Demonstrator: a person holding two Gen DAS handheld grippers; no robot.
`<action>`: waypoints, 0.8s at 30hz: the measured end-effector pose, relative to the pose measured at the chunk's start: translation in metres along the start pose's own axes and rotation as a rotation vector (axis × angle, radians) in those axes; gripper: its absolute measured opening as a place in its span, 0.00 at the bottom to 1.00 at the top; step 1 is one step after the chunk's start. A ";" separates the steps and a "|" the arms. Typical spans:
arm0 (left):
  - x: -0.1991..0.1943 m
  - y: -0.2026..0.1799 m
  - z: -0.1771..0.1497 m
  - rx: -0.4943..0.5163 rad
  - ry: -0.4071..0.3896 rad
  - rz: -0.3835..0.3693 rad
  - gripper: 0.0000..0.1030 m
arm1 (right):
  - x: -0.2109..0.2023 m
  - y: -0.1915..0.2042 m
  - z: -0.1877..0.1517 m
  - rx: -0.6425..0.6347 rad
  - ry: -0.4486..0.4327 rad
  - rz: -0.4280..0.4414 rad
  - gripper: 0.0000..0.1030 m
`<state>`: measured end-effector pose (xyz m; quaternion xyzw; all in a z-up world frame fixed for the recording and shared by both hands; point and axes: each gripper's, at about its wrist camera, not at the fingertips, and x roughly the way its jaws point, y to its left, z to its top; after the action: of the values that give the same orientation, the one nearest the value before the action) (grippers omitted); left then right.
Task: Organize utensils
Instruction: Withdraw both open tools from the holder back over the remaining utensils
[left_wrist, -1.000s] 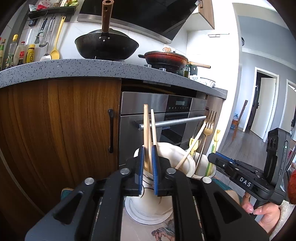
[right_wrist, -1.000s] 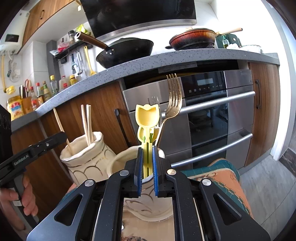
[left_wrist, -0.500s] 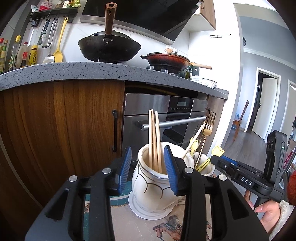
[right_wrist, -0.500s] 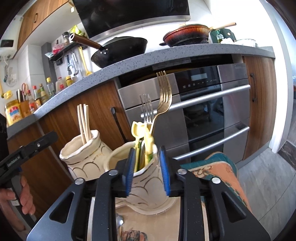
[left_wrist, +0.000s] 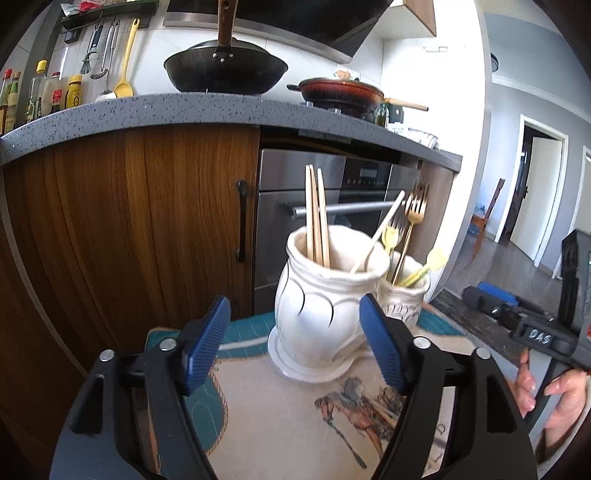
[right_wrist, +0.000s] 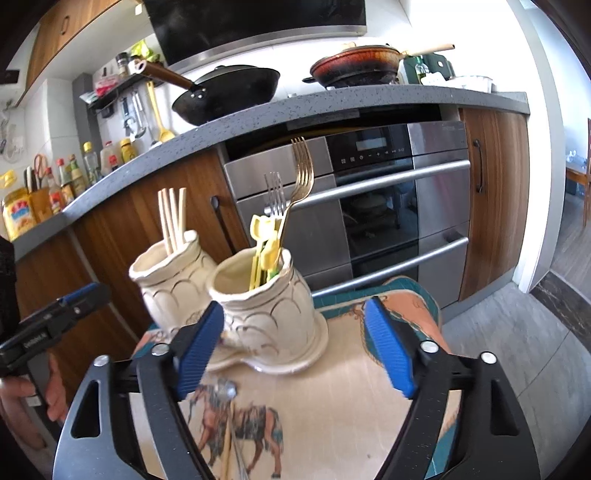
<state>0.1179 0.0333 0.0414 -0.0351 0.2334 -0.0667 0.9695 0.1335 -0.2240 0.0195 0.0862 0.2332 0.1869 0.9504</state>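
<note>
Two cream ceramic holders stand side by side on a small table. One holder (left_wrist: 325, 295) (right_wrist: 173, 273) has wooden chopsticks (left_wrist: 316, 218) (right_wrist: 171, 218) upright in it. The other holder (left_wrist: 404, 299) (right_wrist: 269, 317) has gold and silver forks (right_wrist: 295, 192) (left_wrist: 412, 218) and yellow plastic utensils (right_wrist: 264, 247). My left gripper (left_wrist: 295, 347) is open and empty, just in front of the chopstick holder. My right gripper (right_wrist: 295, 350) is open and empty, in front of the fork holder. A spoon (right_wrist: 223, 395) lies on the table near the right gripper.
The table has a patterned cloth (right_wrist: 332, 413) with a horse print. Behind stand wood cabinets (left_wrist: 129, 229), an oven (right_wrist: 388, 206) and a grey counter (left_wrist: 184, 107) with a wok (left_wrist: 225, 74) and pan (right_wrist: 358, 66). Floor (right_wrist: 517, 350) lies right of the table.
Both grippers have opened, letting go of the chopsticks and the yellow utensil into their holders, and have drawn back from the holders.
</note>
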 end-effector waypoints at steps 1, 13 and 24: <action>-0.001 -0.001 -0.003 0.004 0.008 0.006 0.77 | -0.003 0.001 -0.001 -0.007 0.000 -0.002 0.85; -0.019 -0.019 -0.032 0.050 0.057 0.033 0.94 | -0.035 0.018 -0.012 -0.115 0.010 -0.022 0.93; -0.011 -0.047 -0.068 0.078 0.206 -0.020 0.94 | -0.042 0.008 -0.040 -0.145 0.110 -0.042 0.94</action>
<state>0.0718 -0.0140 -0.0099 0.0073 0.3288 -0.0884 0.9402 0.0778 -0.2304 0.0039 0.0017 0.2724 0.1880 0.9437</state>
